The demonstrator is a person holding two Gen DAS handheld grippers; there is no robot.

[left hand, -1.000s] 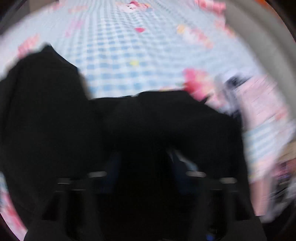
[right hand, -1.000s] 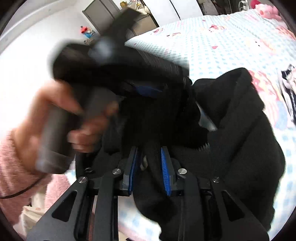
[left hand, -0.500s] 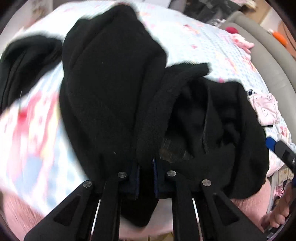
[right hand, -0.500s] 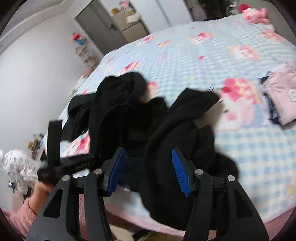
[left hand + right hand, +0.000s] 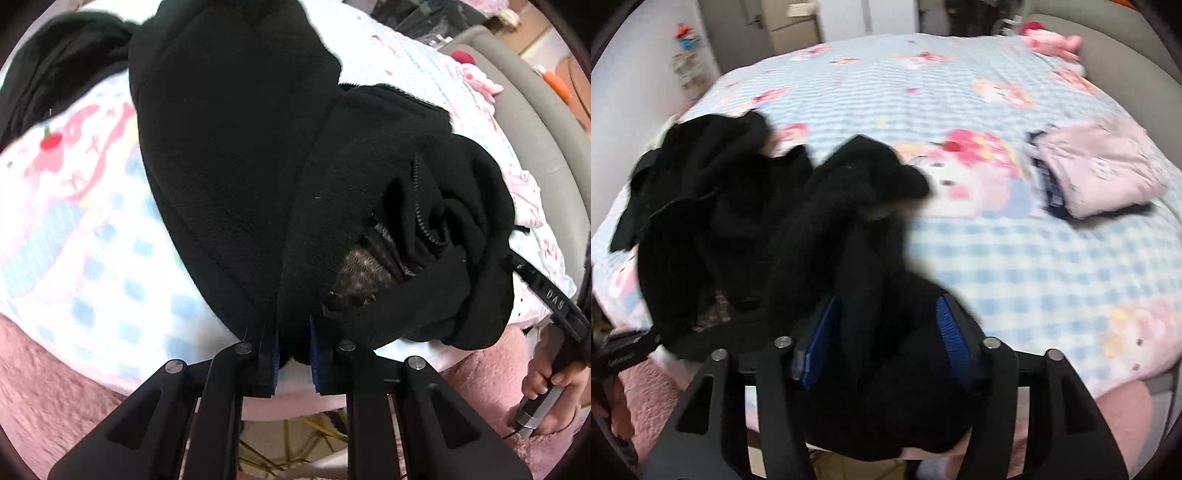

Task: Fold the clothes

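Observation:
A black fleece zip jacket (image 5: 240,166) lies bunched near the front edge of the bed, its zipper and patterned lining showing. My left gripper (image 5: 293,354) pinches a fold of its hem; the jaws ease open slightly but the pads still press the fleece. In the right wrist view the jacket (image 5: 849,206) is blurred and a thick fold runs between my right gripper's (image 5: 882,332) blue pads. Those jaws stand wide and are closing, and I see no pad pressing the fleece. A hand (image 5: 543,380) holds the right gripper at the jacket's right end.
A blue-checked cartoon sheet (image 5: 997,258) covers the bed. Folded pink and dark clothes (image 5: 1108,170) lie at the right. Another black garment (image 5: 55,74) lies left of the jacket. A grey headboard (image 5: 535,122) and a pink plush toy (image 5: 1052,40) are at the far end.
The jacket has come down from the air onto the bed. My right gripper let go of the fleece, its jaws spread wide, and it tilted down and drew away from the left one.

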